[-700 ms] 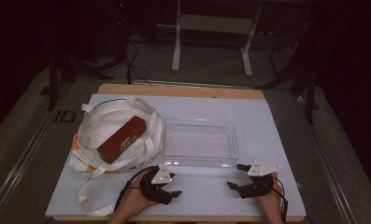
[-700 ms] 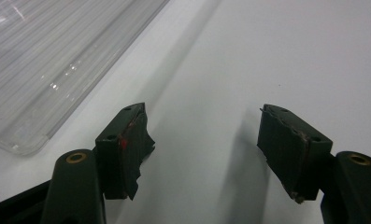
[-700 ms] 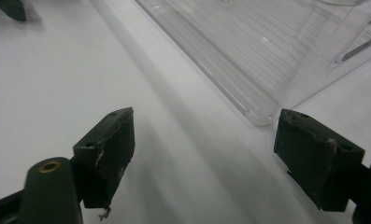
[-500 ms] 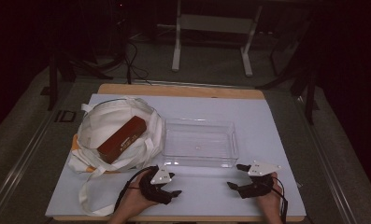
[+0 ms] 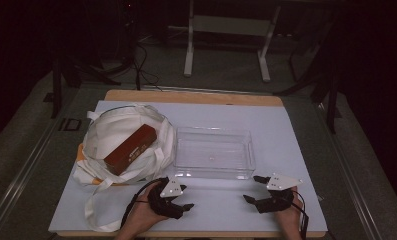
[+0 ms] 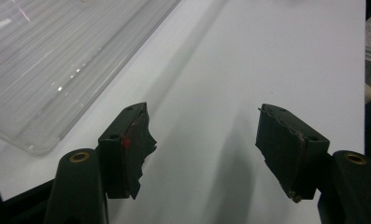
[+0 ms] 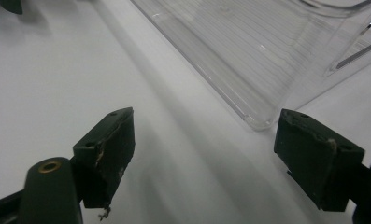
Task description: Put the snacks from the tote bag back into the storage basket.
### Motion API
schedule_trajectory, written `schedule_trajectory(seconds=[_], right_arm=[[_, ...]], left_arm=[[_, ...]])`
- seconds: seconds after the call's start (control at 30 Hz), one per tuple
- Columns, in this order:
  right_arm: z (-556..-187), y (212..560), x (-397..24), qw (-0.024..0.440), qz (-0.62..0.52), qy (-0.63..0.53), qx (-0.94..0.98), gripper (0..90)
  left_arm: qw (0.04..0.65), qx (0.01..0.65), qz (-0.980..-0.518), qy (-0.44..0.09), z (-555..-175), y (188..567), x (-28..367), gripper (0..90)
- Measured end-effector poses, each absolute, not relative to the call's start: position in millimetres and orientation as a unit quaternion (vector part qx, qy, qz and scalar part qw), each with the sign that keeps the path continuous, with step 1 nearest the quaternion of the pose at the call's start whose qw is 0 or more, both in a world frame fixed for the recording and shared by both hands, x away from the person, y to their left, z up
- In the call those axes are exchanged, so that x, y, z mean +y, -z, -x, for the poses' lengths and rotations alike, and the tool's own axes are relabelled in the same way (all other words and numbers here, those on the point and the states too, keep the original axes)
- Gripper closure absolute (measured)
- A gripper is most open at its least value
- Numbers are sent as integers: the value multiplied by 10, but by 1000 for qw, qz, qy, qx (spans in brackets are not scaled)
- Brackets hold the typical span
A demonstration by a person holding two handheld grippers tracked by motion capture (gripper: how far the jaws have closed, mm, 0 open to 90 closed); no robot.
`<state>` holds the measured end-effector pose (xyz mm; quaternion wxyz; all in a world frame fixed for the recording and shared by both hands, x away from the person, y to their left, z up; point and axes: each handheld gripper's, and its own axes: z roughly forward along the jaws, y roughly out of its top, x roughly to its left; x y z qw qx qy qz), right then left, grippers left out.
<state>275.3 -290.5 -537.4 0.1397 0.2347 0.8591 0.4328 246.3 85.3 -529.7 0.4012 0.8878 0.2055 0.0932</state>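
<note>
I have both grippers low over the white worktop (image 5: pixel 296 130), left gripper (image 6: pixel 204 135) and right gripper (image 7: pixel 204 149) each with fingers spread wide, holding nothing. The clear tray (image 5: pixel 213 172) sits just beyond them, touching neither; its corner lies near my right fingers (image 7: pixel 314 154).

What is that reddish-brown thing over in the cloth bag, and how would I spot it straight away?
Start at the white table and find the clear plastic tray at its middle. Right beside the tray's left edge lies a crumpled white cloth bag, and on it rests a long reddish-brown box, lying at a slant. It is the one dark, coloured, solid block among pale cloth and clear plastic.
</note>
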Motion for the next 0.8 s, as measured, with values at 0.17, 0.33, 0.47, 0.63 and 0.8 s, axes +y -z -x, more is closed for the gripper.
schedule_trajectory(seconds=[0.17, 0.33, 0.47, 0.63, 0.8], right_arm=[[-2748, 5374, -2908, 142, -233, -436, 858, 203], [-2746, 5372, -2915, 141, -234, -438, 856, 203], [-2740, 5371, -2916, 142, -232, -440, 856, 203], [-2732, 5370, -2921, 144, -231, -444, 854, 201], [-2729, 5370, -2921, 147, -229, -444, 854, 201]], left_arm=[[408, 206, -884, -95, -2447, 5236, 871, 353], [406, 206, -886, -94, -2436, 5198, 872, 353], [405, 204, -886, -92, -2426, 5161, 878, 373], [406, 206, -885, -95, -2421, 5109, 902, 374], [402, 213, -885, -100, -2422, 5056, 945, 376]])
